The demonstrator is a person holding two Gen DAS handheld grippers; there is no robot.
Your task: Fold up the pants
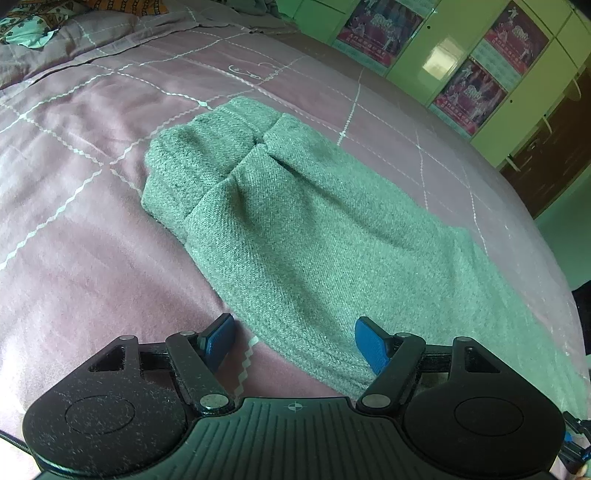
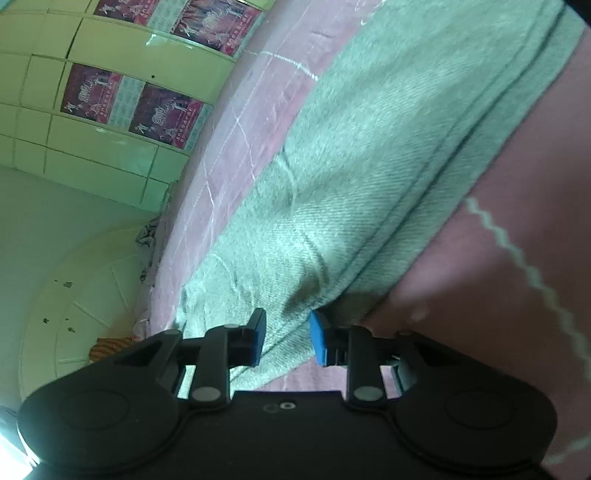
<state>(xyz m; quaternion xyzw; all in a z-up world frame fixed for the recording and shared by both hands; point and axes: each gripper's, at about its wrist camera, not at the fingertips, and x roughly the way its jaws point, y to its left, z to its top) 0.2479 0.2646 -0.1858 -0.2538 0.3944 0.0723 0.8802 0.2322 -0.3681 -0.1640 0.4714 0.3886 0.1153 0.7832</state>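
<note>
Grey-green pants lie on a pink bedspread, folded lengthwise with the legs stacked; the waist end is bunched at the far left. My left gripper is open above the near edge of the pants, its blue pads wide apart and holding nothing. In the right wrist view the pants run away from me. My right gripper is open, with the blue pads on either side of the cloth's end edge, not closed on it.
The bed edge runs close beside the pants, with the floor beyond it. Green cabinets with posters stand past the bed. Pillows lie at the far left corner.
</note>
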